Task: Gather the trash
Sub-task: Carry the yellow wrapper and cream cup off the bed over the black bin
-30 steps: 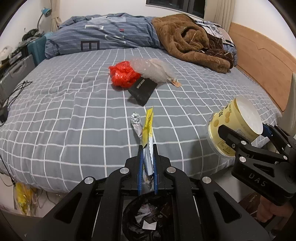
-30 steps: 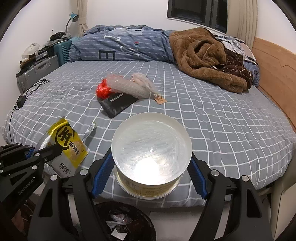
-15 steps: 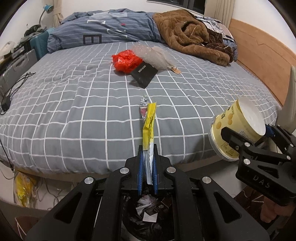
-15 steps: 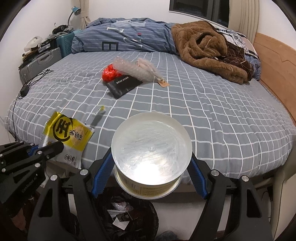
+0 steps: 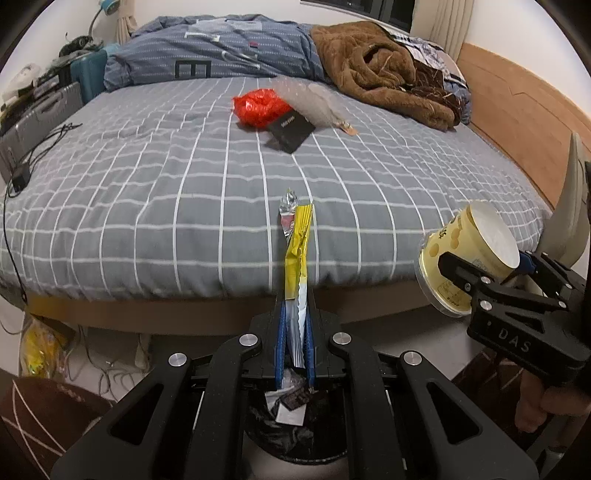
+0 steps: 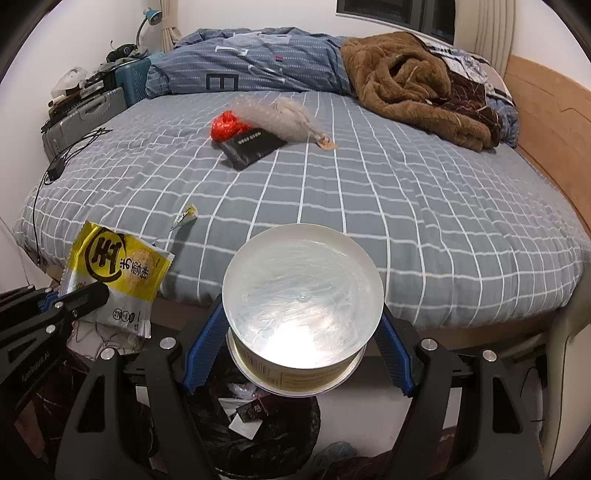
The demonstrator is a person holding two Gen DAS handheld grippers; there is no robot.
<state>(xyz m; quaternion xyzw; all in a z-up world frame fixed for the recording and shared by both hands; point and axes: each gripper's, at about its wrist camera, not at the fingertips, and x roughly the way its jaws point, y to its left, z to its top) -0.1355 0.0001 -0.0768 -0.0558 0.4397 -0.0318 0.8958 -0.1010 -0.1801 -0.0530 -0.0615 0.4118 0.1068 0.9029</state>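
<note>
Left wrist view: the left gripper (image 5: 294,347) pinches the yellow wrapper (image 5: 298,258) above the bin (image 5: 295,432); release once centred. Right wrist view: the right gripper (image 6: 297,343) clamps the noodle cup (image 6: 301,314) over the bin's rim; tip it inward.

A grey checked bed (image 5: 155,206) with wooden headboard (image 5: 517,122) (right side) fills the white-walled room, below a dark window (image 6: 395,11).
</note>
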